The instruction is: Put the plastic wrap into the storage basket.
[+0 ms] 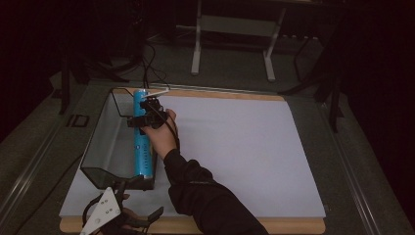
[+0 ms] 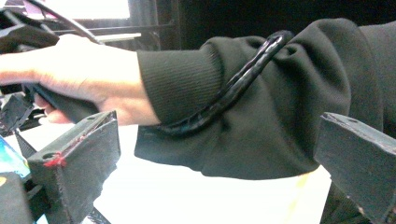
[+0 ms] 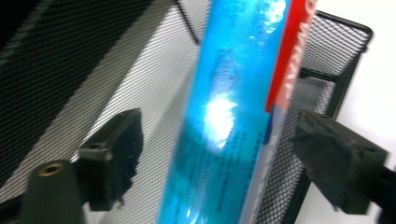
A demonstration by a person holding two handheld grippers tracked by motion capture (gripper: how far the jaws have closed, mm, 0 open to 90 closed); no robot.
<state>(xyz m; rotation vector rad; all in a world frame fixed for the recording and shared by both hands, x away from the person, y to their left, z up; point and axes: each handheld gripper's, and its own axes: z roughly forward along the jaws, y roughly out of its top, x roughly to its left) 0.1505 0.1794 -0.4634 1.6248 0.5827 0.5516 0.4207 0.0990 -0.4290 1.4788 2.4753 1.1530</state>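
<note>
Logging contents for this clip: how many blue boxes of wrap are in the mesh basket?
1. The blue box of wrap lies lengthwise along the right side of the mesh basket, between the open jaws of the right gripper. Nothing else shows inside.

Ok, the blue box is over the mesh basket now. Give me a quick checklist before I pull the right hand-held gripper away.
1. Right hand-held gripper jaws apart, pads off the blue box: ok.
2. Box lying along the mesh basket, at its right side: ok.
3. Box settled and steady there: cannot tell.
4. Left hand-held gripper open, nothing between its jaws: ok.
5. Left hand-held gripper near the basket's front corner, away from the box's far end: ok.
6. Right sleeve and cable off the basket rim: cannot tell.
</note>
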